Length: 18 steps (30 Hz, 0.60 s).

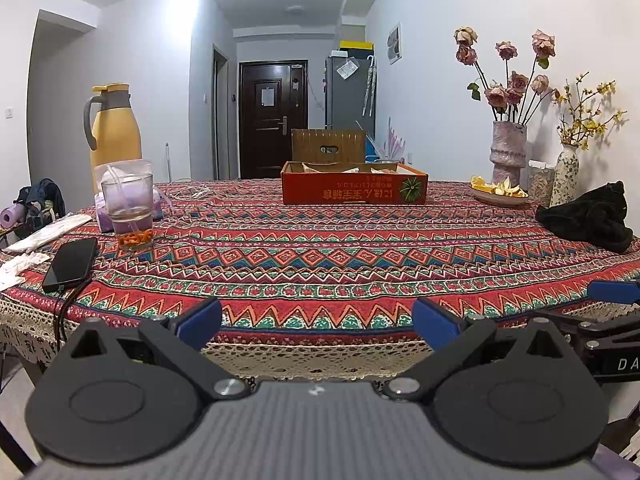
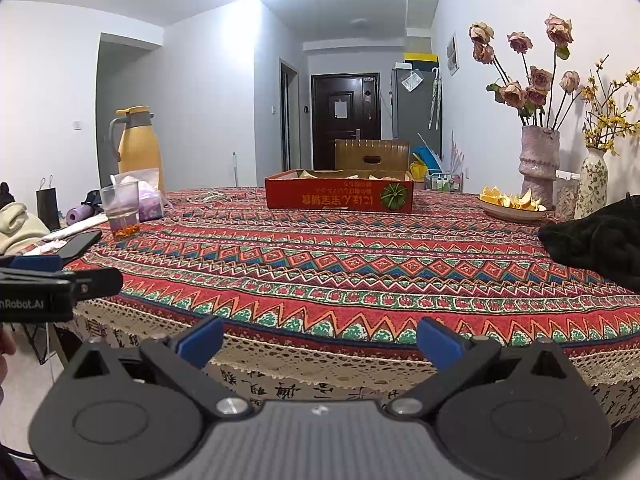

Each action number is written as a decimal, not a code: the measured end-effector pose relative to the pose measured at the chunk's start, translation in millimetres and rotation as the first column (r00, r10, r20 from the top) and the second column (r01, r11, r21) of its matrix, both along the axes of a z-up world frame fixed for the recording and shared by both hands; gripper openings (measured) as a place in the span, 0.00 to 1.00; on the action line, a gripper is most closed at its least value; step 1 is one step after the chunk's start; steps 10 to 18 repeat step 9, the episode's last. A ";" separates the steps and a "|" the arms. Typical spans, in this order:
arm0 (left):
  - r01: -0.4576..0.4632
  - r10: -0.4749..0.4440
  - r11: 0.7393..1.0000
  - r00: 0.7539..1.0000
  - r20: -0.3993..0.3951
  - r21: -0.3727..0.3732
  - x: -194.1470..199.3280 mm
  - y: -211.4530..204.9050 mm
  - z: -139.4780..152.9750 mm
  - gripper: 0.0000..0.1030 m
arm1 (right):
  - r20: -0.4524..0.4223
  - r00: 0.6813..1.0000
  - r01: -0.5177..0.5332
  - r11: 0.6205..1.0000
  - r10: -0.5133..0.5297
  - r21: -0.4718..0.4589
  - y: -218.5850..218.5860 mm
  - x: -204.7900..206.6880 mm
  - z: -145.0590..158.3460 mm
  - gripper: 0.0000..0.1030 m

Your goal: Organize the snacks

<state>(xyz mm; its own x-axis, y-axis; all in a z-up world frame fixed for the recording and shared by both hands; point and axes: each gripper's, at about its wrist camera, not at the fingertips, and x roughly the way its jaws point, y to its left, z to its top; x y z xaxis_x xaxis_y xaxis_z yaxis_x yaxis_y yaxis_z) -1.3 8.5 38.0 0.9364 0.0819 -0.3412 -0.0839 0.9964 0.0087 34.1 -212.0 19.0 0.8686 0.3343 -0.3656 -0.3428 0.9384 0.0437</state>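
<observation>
Patterned tablecloth (image 1: 320, 248), perhaps snacks in box (image 1: 354, 188)

The left tongs (image 1: 317, 320) are spread wide, blue pads far apart with nothing between them, held level and facing forward at the near edge of the tabletop (image 1: 320, 240). The right tongs (image 2: 320, 340) are just as wide and empty, likewise level and forward. Each shows at the edge of the other's view, so they sit side by side, near but not touching.
</observation>
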 end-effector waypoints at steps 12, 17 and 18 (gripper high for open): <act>0.011 -0.011 1.000 1.000 0.007 0.007 -1.1 -1.8 0.5 1.00 | -0.001 1.000 0.000 1.000 0.000 0.001 1.0 0.1 -0.8 1.00; 0.011 -0.011 1.000 1.000 0.007 0.007 -1.1 -1.8 0.5 1.00 | -0.001 1.000 0.000 1.000 0.000 0.001 1.0 0.1 -0.8 1.00; 0.011 -0.011 1.000 1.000 0.007 0.007 -1.1 -1.8 0.5 1.00 | -0.001 1.000 0.000 1.000 0.000 0.001 1.0 0.1 -0.8 1.00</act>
